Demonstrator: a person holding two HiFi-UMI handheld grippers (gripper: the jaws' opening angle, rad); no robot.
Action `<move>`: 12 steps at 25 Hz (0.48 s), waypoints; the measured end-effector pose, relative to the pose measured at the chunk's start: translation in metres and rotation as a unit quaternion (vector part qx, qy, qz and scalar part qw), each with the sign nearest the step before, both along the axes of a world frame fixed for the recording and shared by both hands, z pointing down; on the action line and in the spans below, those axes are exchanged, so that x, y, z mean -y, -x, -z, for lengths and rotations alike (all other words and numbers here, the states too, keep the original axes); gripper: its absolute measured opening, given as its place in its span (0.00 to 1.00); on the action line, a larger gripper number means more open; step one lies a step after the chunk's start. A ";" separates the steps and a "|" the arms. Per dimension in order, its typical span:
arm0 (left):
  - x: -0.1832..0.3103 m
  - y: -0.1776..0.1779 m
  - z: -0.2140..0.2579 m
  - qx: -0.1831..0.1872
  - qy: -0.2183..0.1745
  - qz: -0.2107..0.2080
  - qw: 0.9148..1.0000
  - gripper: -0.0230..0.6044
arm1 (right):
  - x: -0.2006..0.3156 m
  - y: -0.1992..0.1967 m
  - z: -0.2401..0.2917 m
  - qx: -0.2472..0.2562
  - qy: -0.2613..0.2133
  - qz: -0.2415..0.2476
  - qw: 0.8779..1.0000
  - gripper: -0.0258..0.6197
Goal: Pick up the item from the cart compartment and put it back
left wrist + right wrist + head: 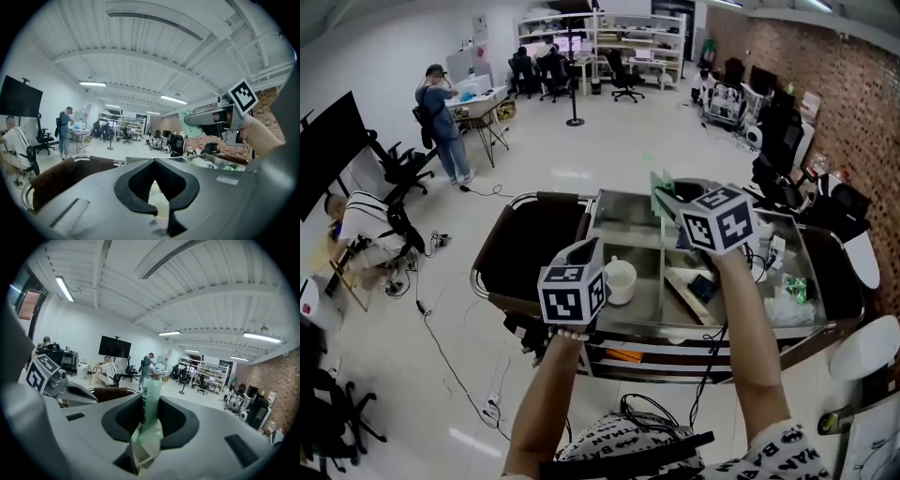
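Green packet [149, 411] clamped in my right gripper [146, 437], high above the cart [623, 200].
My 2 grippers hang over the steel cart; the left gripper [158, 197] has its jaws slightly apart with nothing between them, a white cup [620, 279] in the compartment below.

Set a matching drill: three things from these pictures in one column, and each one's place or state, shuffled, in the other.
Things:
1. packet
2. cup
3. left gripper

Places or states:
a. empty, jaws a little apart
b. standing in the cart
c. pinched in the right gripper

Pairs: 1-c, 2-b, 3-a
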State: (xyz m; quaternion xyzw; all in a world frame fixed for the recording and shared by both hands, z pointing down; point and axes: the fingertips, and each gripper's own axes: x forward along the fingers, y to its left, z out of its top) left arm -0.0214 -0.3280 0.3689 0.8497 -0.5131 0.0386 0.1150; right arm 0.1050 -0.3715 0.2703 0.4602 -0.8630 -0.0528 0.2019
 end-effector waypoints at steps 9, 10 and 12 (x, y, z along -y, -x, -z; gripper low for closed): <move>0.038 -0.004 -0.006 0.020 0.035 -0.005 0.999 0.04 | 0.075 0.005 -0.048 -0.023 0.095 -0.008 0.995 0.20; 0.042 -0.004 -0.008 0.022 0.039 -0.006 0.999 0.04 | 0.083 0.005 -0.056 -0.027 0.105 -0.009 0.994 0.20; 0.048 -0.005 -0.014 0.024 0.048 -0.008 0.999 0.04 | 0.098 0.007 -0.071 -0.038 0.126 -0.009 0.991 0.20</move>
